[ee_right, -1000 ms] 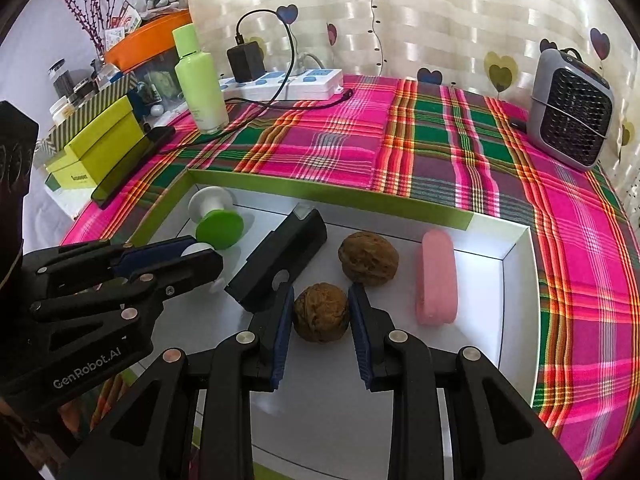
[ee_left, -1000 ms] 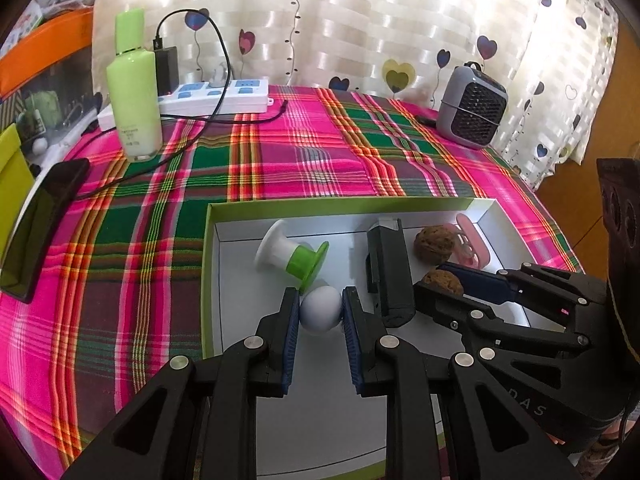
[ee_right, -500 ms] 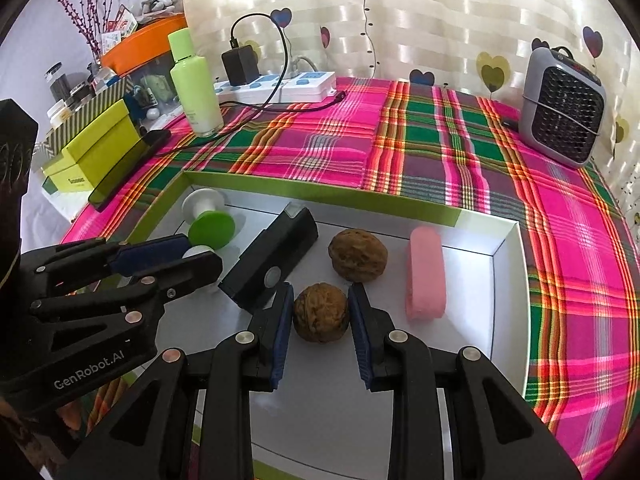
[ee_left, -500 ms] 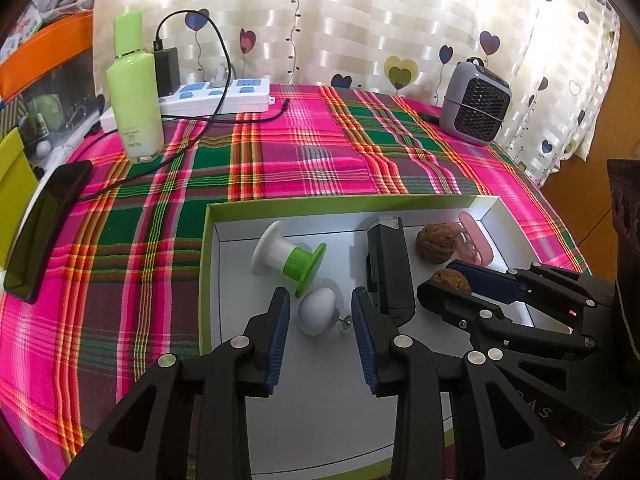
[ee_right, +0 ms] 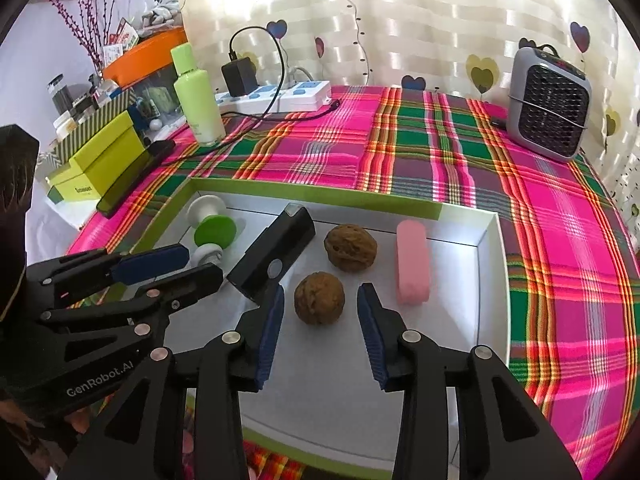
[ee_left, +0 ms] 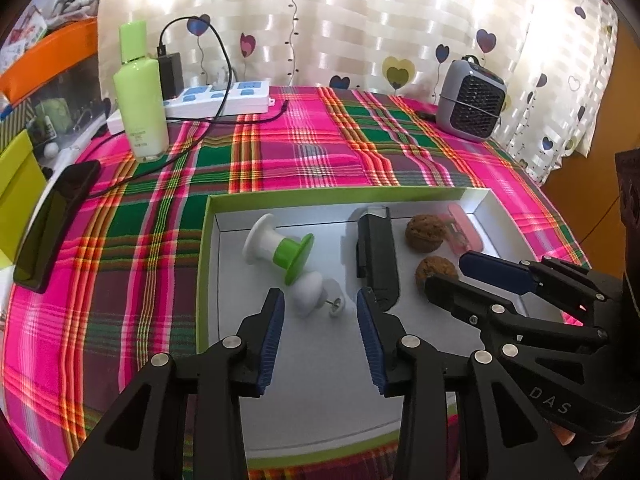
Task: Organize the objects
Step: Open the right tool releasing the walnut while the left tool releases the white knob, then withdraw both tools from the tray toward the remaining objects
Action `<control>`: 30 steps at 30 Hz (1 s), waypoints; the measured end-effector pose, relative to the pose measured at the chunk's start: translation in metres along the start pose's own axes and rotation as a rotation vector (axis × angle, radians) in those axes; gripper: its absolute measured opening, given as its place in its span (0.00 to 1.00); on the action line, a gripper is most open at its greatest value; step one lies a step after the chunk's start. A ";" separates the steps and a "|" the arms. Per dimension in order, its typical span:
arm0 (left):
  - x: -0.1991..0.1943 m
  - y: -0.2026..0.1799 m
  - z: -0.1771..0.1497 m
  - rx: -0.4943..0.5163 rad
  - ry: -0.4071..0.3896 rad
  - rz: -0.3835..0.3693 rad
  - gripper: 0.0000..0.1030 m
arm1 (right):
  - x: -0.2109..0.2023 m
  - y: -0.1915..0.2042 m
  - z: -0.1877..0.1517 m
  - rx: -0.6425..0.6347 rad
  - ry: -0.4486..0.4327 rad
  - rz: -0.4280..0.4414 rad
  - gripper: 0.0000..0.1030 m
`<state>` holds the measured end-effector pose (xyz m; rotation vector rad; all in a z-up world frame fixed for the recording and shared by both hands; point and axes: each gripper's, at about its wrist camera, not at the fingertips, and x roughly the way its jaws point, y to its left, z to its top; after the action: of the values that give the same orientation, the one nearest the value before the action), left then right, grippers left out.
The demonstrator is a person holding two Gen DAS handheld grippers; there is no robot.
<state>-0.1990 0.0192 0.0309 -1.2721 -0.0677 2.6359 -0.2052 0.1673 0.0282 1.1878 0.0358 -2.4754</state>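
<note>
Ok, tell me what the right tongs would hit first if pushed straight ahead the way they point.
Most likely the near walnut: it lies on the box floor between the opening right tongs, untouched by the pads. Past it sits the second walnut, though depth is hard to judge.

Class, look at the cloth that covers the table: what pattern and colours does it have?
The tablecloth is plaid: pink, green and orange-yellow stripes. Clearest in the right wrist view.
</note>
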 end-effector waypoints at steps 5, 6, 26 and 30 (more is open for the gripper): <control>-0.012 -0.004 -0.004 0.000 -0.021 0.002 0.35 | -0.010 -0.001 -0.005 0.020 -0.009 -0.002 0.38; -0.014 -0.004 -0.006 -0.002 -0.023 0.002 0.35 | -0.011 0.000 -0.007 0.024 -0.011 -0.001 0.38; -0.051 -0.010 -0.033 -0.008 -0.056 0.005 0.35 | -0.051 0.017 -0.029 0.032 -0.060 0.010 0.38; -0.058 -0.010 -0.039 -0.009 -0.062 0.007 0.35 | -0.058 0.019 -0.034 0.029 -0.066 0.007 0.38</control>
<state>-0.1320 0.0152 0.0528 -1.1954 -0.0849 2.6843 -0.1406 0.1751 0.0530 1.1154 -0.0225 -2.5156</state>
